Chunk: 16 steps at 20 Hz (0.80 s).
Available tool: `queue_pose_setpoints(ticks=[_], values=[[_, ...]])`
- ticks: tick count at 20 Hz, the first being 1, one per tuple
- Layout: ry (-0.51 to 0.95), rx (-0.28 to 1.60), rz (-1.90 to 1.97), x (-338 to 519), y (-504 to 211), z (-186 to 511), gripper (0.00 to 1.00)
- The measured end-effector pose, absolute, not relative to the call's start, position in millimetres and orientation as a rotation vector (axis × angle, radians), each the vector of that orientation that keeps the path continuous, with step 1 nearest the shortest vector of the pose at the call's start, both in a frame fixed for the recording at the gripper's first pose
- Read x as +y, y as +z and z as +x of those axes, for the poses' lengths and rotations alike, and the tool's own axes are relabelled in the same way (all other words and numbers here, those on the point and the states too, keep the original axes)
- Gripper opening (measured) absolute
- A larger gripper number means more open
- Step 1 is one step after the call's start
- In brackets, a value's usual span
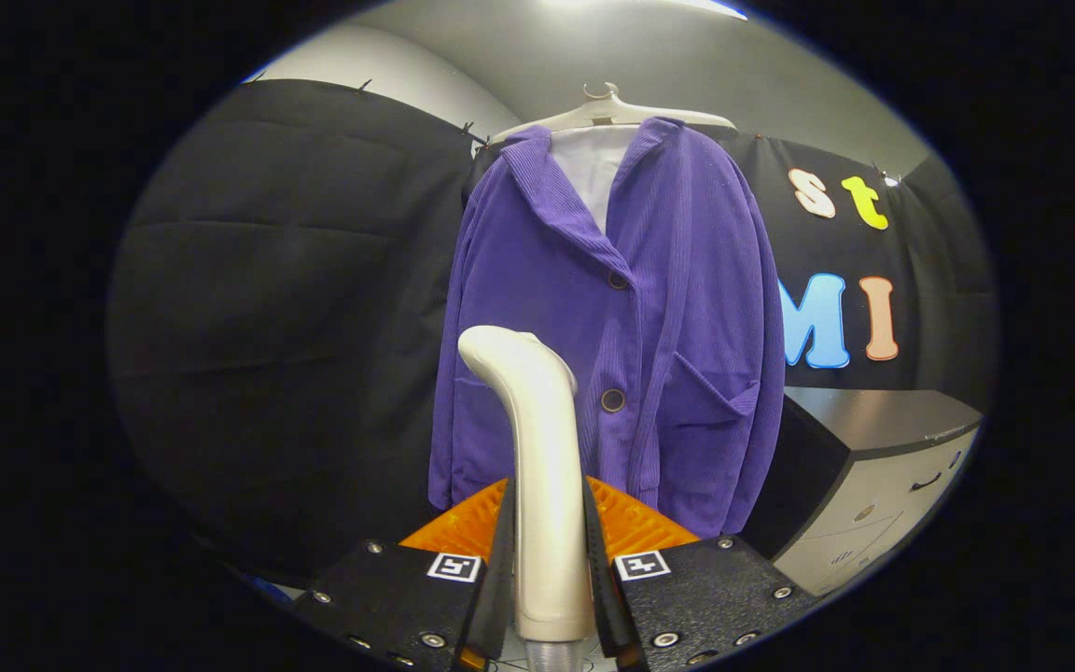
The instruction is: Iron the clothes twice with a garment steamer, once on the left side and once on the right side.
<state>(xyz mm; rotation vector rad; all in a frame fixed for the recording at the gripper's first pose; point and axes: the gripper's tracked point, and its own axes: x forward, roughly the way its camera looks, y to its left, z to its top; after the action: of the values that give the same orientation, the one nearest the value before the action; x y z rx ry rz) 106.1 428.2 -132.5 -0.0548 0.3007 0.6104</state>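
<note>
Through the gripper view I saw the gripper (549,551) clenched on the garment steamer (542,467), both fingers pressed against the sides of its pale handle. The steamer stood upright between the fingers, its curved head bent toward the left at the top and overlapping the lower front of the purple jacket (612,317); whether the head touched the cloth I could not tell.

The jacket hung beyond the fingers on a pale hanger (607,110), buttoned, its collar open over a white lining. Its left edge ran down against the black cloth wall (276,308), and I saw open room beside that edge. Its hem ended just above the fingers.

On the other side the jacket's sleeve edge fell close to a cabinet (883,485) with a dark top and pale drawer fronts; the cabinet's near corner sat just beside the sleeve's lower end, so the room there looked tighter. Above the hanger a grey ceiling (519,47) showed.
</note>
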Motion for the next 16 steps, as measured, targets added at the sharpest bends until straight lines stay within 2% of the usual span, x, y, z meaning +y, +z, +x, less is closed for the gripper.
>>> queue_pose_setpoints(ticks=[16], values=[[0.639, 0.521, -0.092, 400, -254, 46, 0.38]])
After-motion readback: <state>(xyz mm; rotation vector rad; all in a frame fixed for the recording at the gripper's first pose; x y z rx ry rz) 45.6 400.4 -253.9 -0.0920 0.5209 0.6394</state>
